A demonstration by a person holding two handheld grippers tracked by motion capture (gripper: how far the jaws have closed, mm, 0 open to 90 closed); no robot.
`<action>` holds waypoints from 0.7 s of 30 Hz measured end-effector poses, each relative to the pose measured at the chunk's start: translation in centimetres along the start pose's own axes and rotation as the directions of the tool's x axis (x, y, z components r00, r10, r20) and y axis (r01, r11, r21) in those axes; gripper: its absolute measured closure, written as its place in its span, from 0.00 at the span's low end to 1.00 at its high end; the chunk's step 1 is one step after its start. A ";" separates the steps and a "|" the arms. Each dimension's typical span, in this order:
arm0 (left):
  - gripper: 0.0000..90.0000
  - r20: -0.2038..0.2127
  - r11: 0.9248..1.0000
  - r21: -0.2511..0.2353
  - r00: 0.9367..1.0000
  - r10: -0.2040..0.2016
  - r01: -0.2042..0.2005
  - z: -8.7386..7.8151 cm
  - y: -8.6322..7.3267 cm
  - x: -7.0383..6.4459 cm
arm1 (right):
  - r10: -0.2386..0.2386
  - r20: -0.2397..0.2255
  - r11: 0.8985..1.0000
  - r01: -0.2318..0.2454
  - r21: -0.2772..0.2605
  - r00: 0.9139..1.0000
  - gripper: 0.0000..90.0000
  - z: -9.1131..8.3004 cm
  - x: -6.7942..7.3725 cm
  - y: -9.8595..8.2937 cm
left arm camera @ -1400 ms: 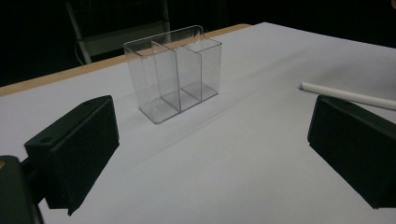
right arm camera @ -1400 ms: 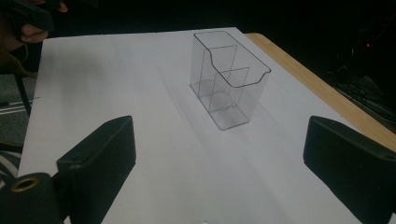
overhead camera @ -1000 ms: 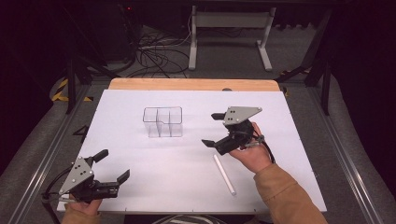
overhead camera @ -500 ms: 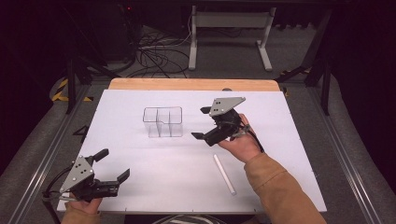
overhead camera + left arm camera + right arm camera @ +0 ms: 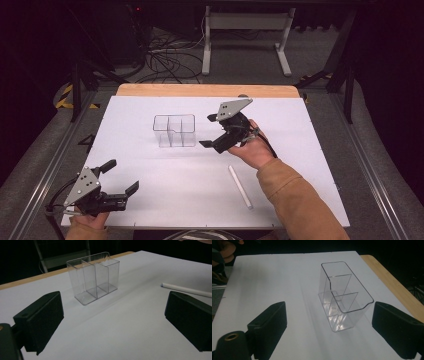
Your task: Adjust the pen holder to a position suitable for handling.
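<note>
Right tool [image 5: 211, 131] hangs above the desk [image 5: 310, 150], just to the right of the clear organizer [image 5: 174, 131], its jaws spread wide and gripping nothing. From the right gripper view the organizer [image 5: 344, 300] sits ahead between the two black jaws but apart from both; it stands upright, and its inner walls split it into compartments, all bare. Left tool [image 5: 122, 176] rests low at the near left corner of the desk, well apart from the organizer, with its jaws also wide open and holding nothing. In the left gripper view the organizer [image 5: 93, 277] stands farther off, up the middle of the white surface, and a white stick [image 5: 186, 289] lies flat off to one side. Seen from above, the stick [image 5: 240, 186] lies on the desk near the person's right sleeve [image 5: 295, 200], below the right hand [image 5: 255, 150], touching neither tool.
</note>
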State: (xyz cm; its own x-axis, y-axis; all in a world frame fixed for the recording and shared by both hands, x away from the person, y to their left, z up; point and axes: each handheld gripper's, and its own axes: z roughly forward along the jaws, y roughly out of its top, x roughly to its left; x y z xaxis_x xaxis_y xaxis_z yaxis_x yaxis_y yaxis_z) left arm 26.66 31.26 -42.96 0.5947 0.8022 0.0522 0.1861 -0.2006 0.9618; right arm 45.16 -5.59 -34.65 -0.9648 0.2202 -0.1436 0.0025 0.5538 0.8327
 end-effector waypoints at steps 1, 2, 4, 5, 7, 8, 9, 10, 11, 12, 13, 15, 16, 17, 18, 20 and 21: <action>0.03 0.000 1.000 0.001 1.000 0.004 -0.004 0.0 0.0 0.0 | 0.000 0.000 1.000 0.000 0.000 1.000 0.14 0.0 0.0 0.0; 0.03 0.000 1.000 0.003 1.000 0.004 -0.004 0.0 0.0 0.0 | 0.018 -0.015 1.000 -0.018 -0.002 1.000 0.15 0.1 -0.1 0.0; 0.03 -0.002 1.000 0.006 1.000 0.003 -0.003 0.0 -0.1 0.1 | 0.037 -0.020 0.999 -0.037 0.007 0.999 0.17 0.2 -0.3 -0.1; 0.03 -0.001 1.000 0.004 1.000 0.000 0.000 0.0 -0.1 0.1 | 0.038 -0.021 0.999 -0.038 0.010 0.999 0.17 0.3 -0.4 -0.1; 0.03 -0.003 1.000 0.004 1.000 -0.001 0.001 -0.1 -0.1 0.1 | 0.038 -0.020 0.999 -0.038 0.011 0.999 0.18 0.5 -0.5 0.0; 0.03 -0.002 1.000 0.005 1.000 -0.003 0.003 -0.1 -0.1 0.1 | 0.033 -0.019 0.999 -0.033 0.015 0.999 0.20 0.6 -0.5 0.2; 0.03 -0.006 1.000 0.005 1.000 -0.001 0.002 -0.2 -0.2 0.1 | 0.033 -0.019 0.999 -0.033 0.015 0.999 0.20 0.6 -0.5 0.2; 0.03 -0.007 1.000 0.005 1.000 -0.001 0.001 -0.2 -0.2 0.0 | 0.013 -0.014 0.999 -0.012 0.041 1.000 0.22 1.0 -0.6 0.5; 0.03 -0.011 1.000 0.004 1.000 -0.002 0.002 -0.3 -0.2 0.0 | -0.005 -0.002 0.998 0.005 0.057 1.000 0.23 1.2 -0.6 0.6; 0.03 -0.011 1.000 0.004 1.000 -0.002 0.002 -0.3 -0.2 0.0 | -0.005 -0.002 0.998 0.005 0.057 1.000 0.23 1.2 -0.6 0.6; 0.03 -0.013 1.000 0.005 1.000 -0.003 0.003 -0.4 -0.2 0.0 | -0.031 0.005 0.996 0.030 0.080 1.000 0.26 1.6 -0.7 1.0; 0.03 -0.018 1.000 0.005 1.000 -0.009 0.009 -0.5 -0.3 0.1 | -0.048 0.002 0.995 0.047 0.092 0.999 0.29 2.0 -0.7 1.3; 0.03 -0.018 1.000 0.005 1.000 -0.009 0.009 -0.5 -0.3 0.1 | -0.059 0.002 0.993 0.058 0.106 0.998 0.29 2.3 -0.8 1.4; 0.03 -0.021 1.000 0.003 1.000 -0.009 0.009 -0.7 -0.4 0.1 | -0.071 0.005 0.991 0.070 0.118 0.997 0.30 2.6 -0.8 1.5; 0.03 -0.021 1.000 0.003 1.000 -0.009 0.009 -0.7 -0.4 0.1 | -0.080 0.007 0.989 0.079 0.128 0.997 0.31 2.9 -0.8 1.6; 0.03 -0.022 1.000 0.006 1.000 -0.008 0.009 -0.8 -0.4 0.1 | -0.088 0.001 0.986 0.087 0.141 0.996 0.32 3.6 -0.9 1.9; 0.03 -0.020 1.000 0.006 1.000 -0.012 0.012 -0.8 -0.4 0.1 | -0.091 -0.004 0.986 0.090 0.143 0.996 0.33 4.0 -0.9 1.9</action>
State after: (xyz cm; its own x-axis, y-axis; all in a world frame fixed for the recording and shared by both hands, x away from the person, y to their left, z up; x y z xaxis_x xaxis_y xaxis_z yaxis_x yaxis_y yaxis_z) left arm 25.97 31.85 -43.17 0.5765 0.8158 0.0460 0.1984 -0.1944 0.9606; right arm 47.07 -1.52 -35.03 -0.9622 0.1656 -0.2161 -0.0471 0.6807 0.7311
